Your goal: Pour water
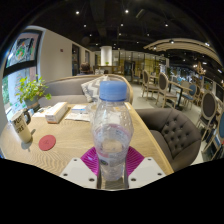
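Clear plastic water bottle (112, 125) with its blue cap stands upright at my twelve o'clock, clamped between my gripper's (112, 168) fingers.

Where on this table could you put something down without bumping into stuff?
Bare wood lies between the bottle in the tongs and the red coaster, and right of the bottle toward the sofa. The far left, with plant and box, is crowded.

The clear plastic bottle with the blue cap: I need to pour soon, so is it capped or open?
Capped. The clear plastic bottle stands upright between the gripper fingers, its blue cap on top.
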